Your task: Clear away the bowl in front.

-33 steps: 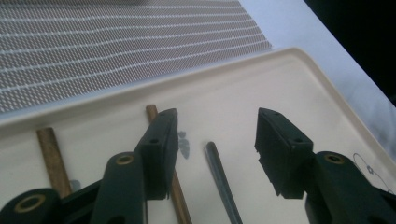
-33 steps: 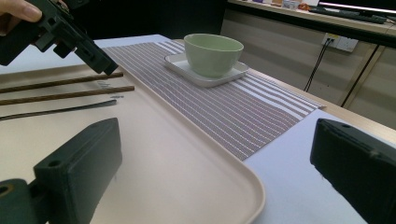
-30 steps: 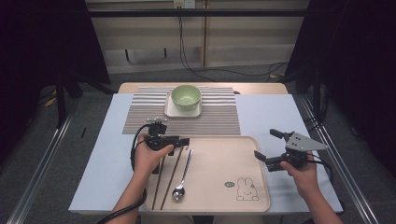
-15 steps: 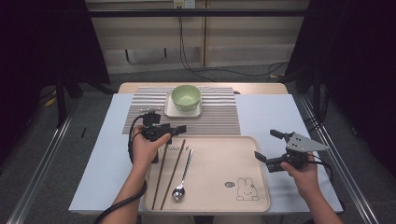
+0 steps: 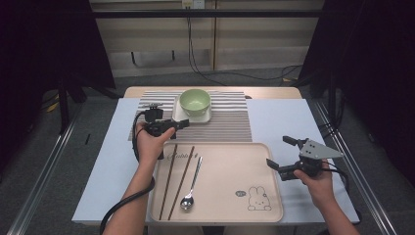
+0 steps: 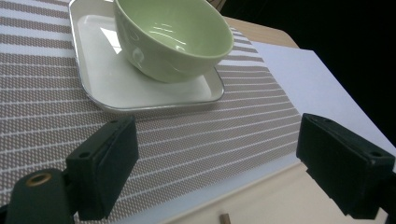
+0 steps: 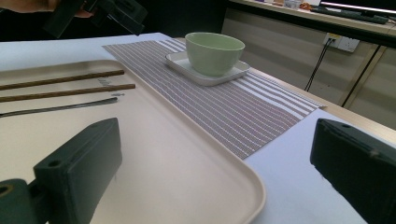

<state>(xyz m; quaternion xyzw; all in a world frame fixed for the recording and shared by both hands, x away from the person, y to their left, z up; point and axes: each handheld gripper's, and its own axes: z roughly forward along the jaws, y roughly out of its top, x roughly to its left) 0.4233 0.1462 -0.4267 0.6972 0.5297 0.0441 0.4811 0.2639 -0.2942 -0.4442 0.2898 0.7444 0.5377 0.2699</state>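
Over the striped mat:
Left gripper (image 5: 182, 124): jaws apart, empty, aimed at green bowl (image 5: 195, 102); moved forward off the tray (image 5: 230, 210).
Right gripper (image 5: 282, 155): jaws apart, unmoved beside tray.

The left gripper (image 6: 219, 168) has its jaws spread wide over a striped mat (image 6: 196, 135). Beyond them a green bowl (image 6: 173, 37) sits on a white dish (image 6: 100, 77). A chopstick tip (image 6: 225, 218) shows on the tray (image 6: 280, 196) below
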